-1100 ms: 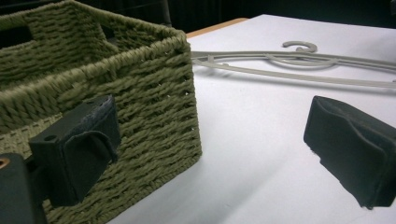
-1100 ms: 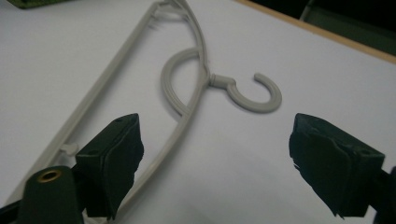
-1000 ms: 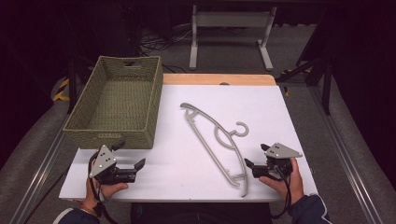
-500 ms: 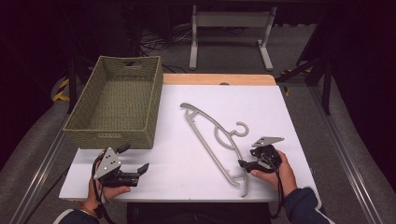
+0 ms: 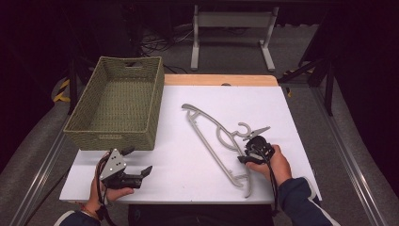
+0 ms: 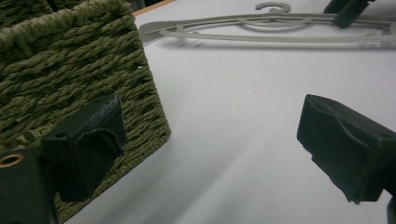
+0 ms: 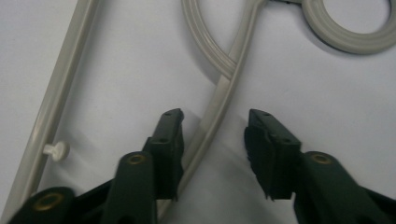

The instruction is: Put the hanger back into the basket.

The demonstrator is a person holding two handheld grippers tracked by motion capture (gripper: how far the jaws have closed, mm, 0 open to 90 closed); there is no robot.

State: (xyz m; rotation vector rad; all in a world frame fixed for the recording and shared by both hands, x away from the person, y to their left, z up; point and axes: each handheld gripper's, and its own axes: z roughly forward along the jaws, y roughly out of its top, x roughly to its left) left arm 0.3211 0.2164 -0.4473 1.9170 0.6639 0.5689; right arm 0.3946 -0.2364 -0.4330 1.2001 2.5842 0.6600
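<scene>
A grey plastic hanger (image 5: 207, 132) lies flat on the white table (image 5: 188, 188), running from the middle toward the front right. My right gripper (image 5: 243, 156) is at its lower arm, just below the hook. In the right gripper view the hanger's arm (image 7: 219, 102) runs between the jaws of the right gripper (image 7: 217, 116). The jaws have just been closing; the left pad is against the arm and the right pad stands clear of it. My left gripper (image 5: 139, 161) rests at the front left, open and with nothing in it (image 6: 210, 121). From there the hanger (image 6: 280, 21) lies far off.
A woven olive basket (image 5: 113, 136) stands at the table's left, right beside the left gripper's jaw (image 6: 70, 65). White tabletop stretches between basket and hanger. A metal stand's legs (image 5: 230, 21) are on the floor beyond the far edge.
The right hand slid leftward along the table onto the hanger's arm, and its jaws narrowed around that arm. The left gripper stayed put.
</scene>
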